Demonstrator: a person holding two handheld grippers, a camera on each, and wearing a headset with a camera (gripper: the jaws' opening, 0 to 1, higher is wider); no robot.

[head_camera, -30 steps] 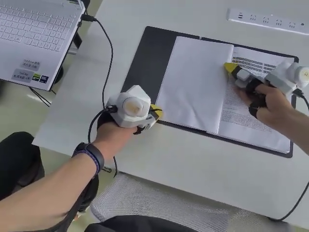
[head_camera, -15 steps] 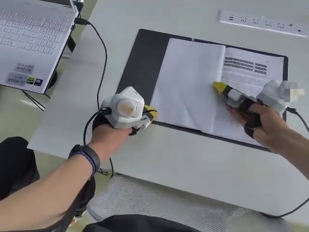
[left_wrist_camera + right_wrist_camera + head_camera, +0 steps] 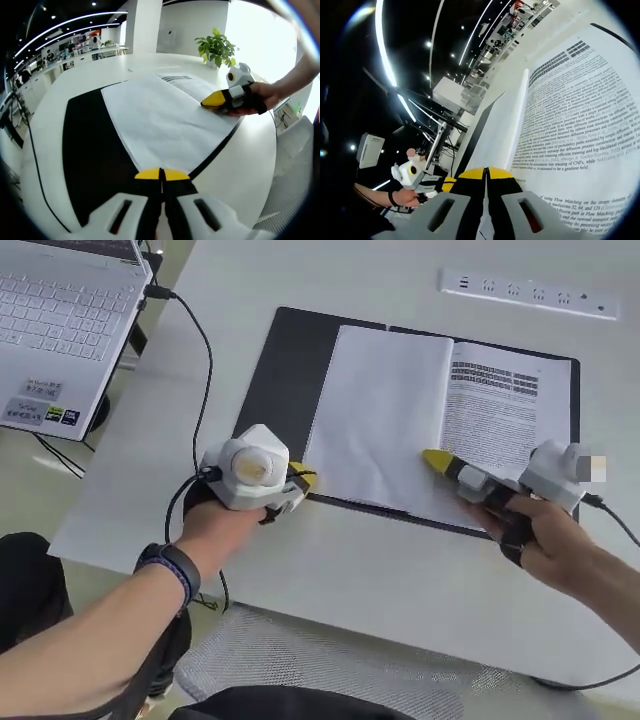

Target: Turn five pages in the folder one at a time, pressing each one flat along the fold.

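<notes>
The white worktop [image 3: 400, 570] carries everything in front of you. The folder [image 3: 285, 370] lies open on it, square to you, its black left cover bare and flat. On the cover's right side a blank page [image 3: 375, 420] lies turned over to the left, and to the right of the fold a printed page [image 3: 505, 410] lies face up, dense with text.

At the far left the laptop [image 3: 60, 320] sits open at the worktop's edge, well apart from the folder, with a black cable [image 3: 205, 370] running down between the two. A white power strip [image 3: 528, 292] lies beyond the folder's far edge.

Your left tongs [image 3: 161, 174] are closed on nothing, yellow tips together, at the folder's near edge over the black cover, just beside the blank page's near corner; they may be resting on the cover, but the contact is hard to make out. Your right tongs [image 3: 485, 173] are also closed and empty, tips down on the paper at the fold, near the pages' lower edge.
</notes>
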